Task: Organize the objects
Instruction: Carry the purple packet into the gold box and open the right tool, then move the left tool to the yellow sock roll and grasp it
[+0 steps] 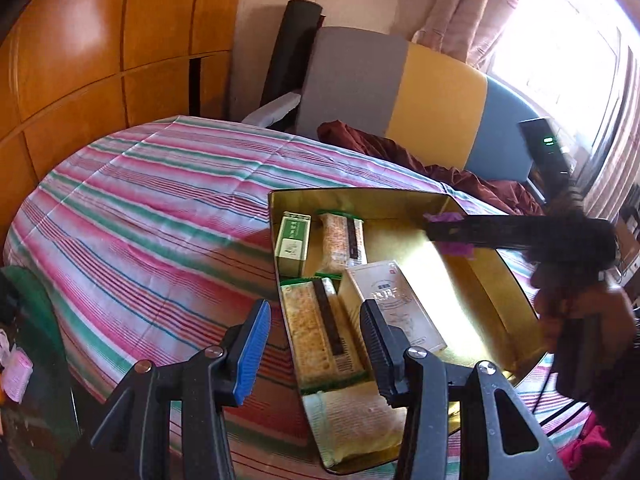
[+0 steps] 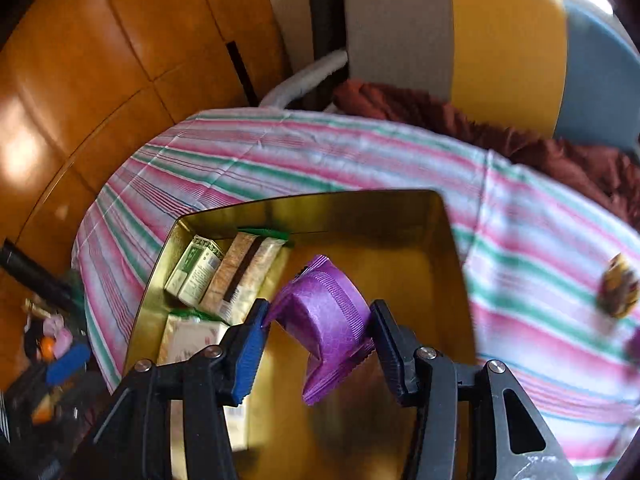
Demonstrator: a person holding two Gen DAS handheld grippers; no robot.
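A gold tin (image 1: pixel 516 292) lies on the striped bed and holds a green box (image 1: pixel 293 242), two wrapped snack bars (image 1: pixel 343 243), a cream box (image 1: pixel 394 304) and a pale packet (image 1: pixel 352 420). My left gripper (image 1: pixel 314 346) is open and empty above the tin's near left side. My right gripper (image 2: pixel 320 334) is shut on a purple packet (image 2: pixel 326 320) and holds it above the tin's (image 2: pixel 448 232) open middle. In the left wrist view the right gripper (image 1: pixel 448 234) reaches in from the right with the purple packet (image 1: pixel 456 246).
The striped bedsheet (image 1: pixel 152 208) spreads left and behind the tin. A dark red blanket (image 1: pixel 400 156) lies by the grey, yellow and blue headboard (image 1: pixel 436 100). A small brown packet (image 2: pixel 618 290) lies on the bed at right. Clutter (image 2: pixel 52 344) sits off the bed's left edge.
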